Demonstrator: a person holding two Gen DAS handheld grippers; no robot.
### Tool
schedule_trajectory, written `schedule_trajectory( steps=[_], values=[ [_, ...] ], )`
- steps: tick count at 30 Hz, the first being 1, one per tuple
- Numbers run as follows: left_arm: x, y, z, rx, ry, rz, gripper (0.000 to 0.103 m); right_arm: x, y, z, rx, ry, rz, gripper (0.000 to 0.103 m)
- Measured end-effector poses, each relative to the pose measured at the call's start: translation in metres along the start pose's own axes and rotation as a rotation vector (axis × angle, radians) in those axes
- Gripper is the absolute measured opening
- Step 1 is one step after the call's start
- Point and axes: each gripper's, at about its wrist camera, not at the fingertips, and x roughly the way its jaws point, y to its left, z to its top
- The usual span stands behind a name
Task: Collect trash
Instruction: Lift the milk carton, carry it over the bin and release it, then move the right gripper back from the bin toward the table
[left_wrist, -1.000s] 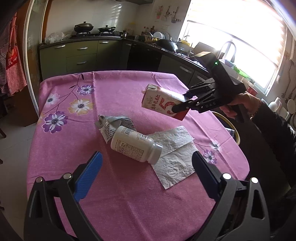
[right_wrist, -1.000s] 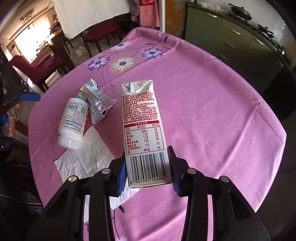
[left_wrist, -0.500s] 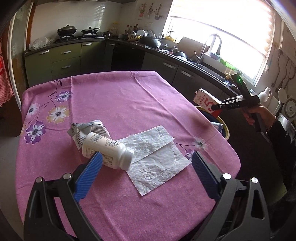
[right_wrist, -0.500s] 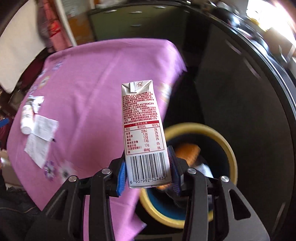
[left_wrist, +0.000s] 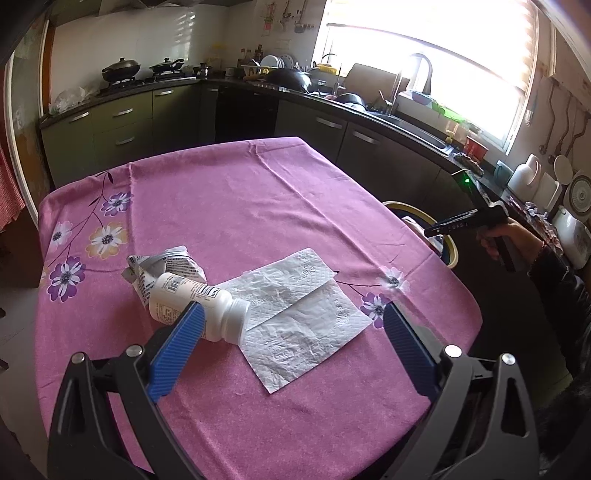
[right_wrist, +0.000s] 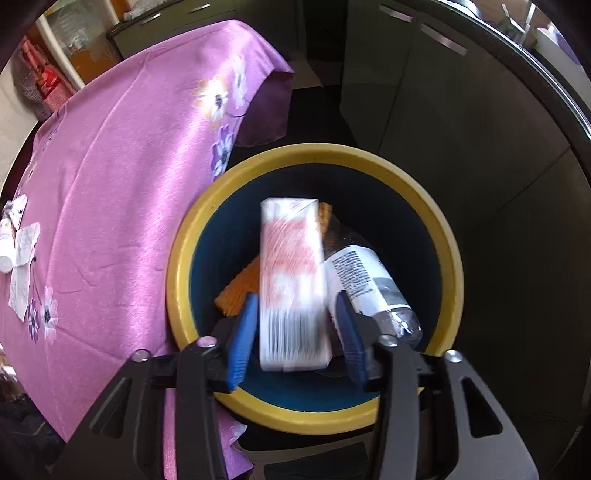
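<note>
The right hand-held gripper (right_wrist: 295, 332) has just been opening above the bin (right_wrist: 192, 258); the carton (right_wrist: 291, 280) sits blurred between its parted pads, dropping free. Left hand-held gripper (left_wrist: 291, 339) hovers wide open and empty over the worktop (left_wrist: 229, 206). Next I judge: grasp the bottle (left_wrist: 192, 302).

A pink tablecloth (left_wrist: 240, 206) carries purple, white and yellow flowers at the frame's left. The paper towel (left_wrist: 299, 317) is white, quilted. The bin (right_wrist: 369, 158) is yellow-rimmed, blue inside; the carton (right_wrist: 291, 273) white and red.
</note>
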Motion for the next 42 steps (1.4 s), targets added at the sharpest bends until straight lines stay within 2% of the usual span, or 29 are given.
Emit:
schedule_trajectory(
  steps=[2, 7, 12, 16, 18, 20, 27, 34, 42],
  values=[
    [-0.001, 0.002, -0.001, -0.006, 0.001, 0.004, 0.093, -0.013, -0.008, -0.003, 0.035, -0.043, 0.006, 0.054],
    [-0.003, 0.015, -0.007, -0.031, 0.019, 0.034, 0.095, -0.051, 0.001, -0.019, 0.076, -0.147, 0.025, 0.055],
    [0.003, 0.027, -0.011, -0.04, 0.047, 0.041, 0.096, -0.072, 0.03, -0.029, 0.031, -0.205, 0.057, 0.056],
    [0.015, 0.039, -0.004, 0.018, 0.057, 0.076, 0.096, -0.077, 0.057, -0.025, -0.016, -0.226, 0.079, 0.057],
    [0.024, 0.047, -0.001, 0.038, 0.075, 0.066, 0.097, -0.082, 0.069, -0.025, -0.038, -0.237, 0.088, 0.058],
    [0.036, 0.058, 0.001, 0.035, 0.107, 0.036, 0.097, -0.084, 0.082, -0.026, -0.055, -0.238, 0.099, 0.063],
    [0.051, 0.079, 0.008, 0.026, 0.134, -0.037, 0.097, -0.086, 0.106, -0.046, -0.06, -0.238, 0.125, 0.063],
    [0.053, 0.068, 0.01, 0.11, 0.141, -0.016, 0.097, -0.071, 0.106, -0.052, -0.022, -0.22, 0.151, 0.064],
    [0.054, 0.058, 0.01, 0.154, 0.14, -0.014, 0.097, -0.059, 0.112, -0.049, -0.025, -0.201, 0.167, 0.064]
  ],
)
